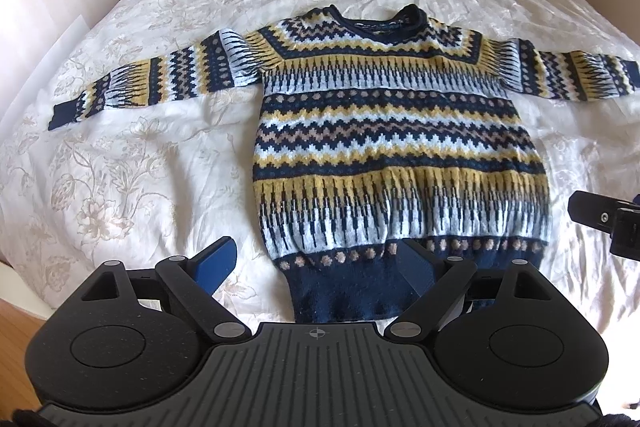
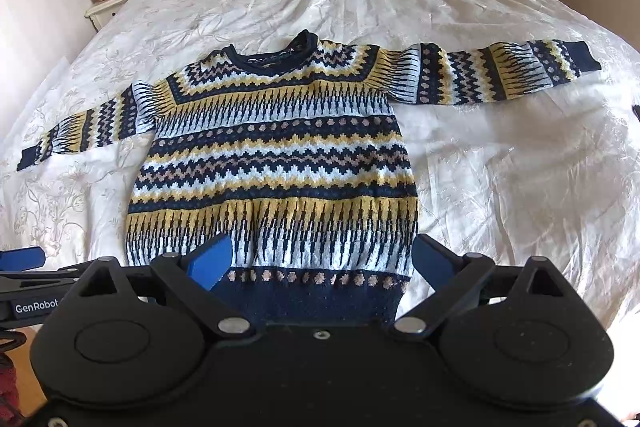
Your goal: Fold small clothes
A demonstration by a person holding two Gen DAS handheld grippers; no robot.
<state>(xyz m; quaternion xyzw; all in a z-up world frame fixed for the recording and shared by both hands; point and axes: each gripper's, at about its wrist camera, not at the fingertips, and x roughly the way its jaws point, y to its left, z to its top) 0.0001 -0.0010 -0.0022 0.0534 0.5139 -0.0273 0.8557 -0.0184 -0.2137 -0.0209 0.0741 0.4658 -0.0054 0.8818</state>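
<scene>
Black claw (image 1: pixel 316 263) bodies, blue pads (image 1: pixel 216 265) — silver screws, white GenRobot lettering (image 2: pixel 36 307)

The left gripper (image 1: pixel 316 267) is angled steeply downward, its two blue-padded fingers (image 1: pixel 218 261) spread wide with nothing clamped between them. In its own wrist view, black linkage arms fan out from the body to each finger. The right gripper (image 2: pixel 324 265) sits just beside it at a similar downward tilt, its jaws likewise wide apart and its blue pads (image 2: pixel 210 261) pressing on nothing. Each tool appears at the edge of the other's view: part of the right gripper's black body at the right of the left wrist view, the left gripper's black frame and a blue fingertip at the left of the right wrist view.
</scene>
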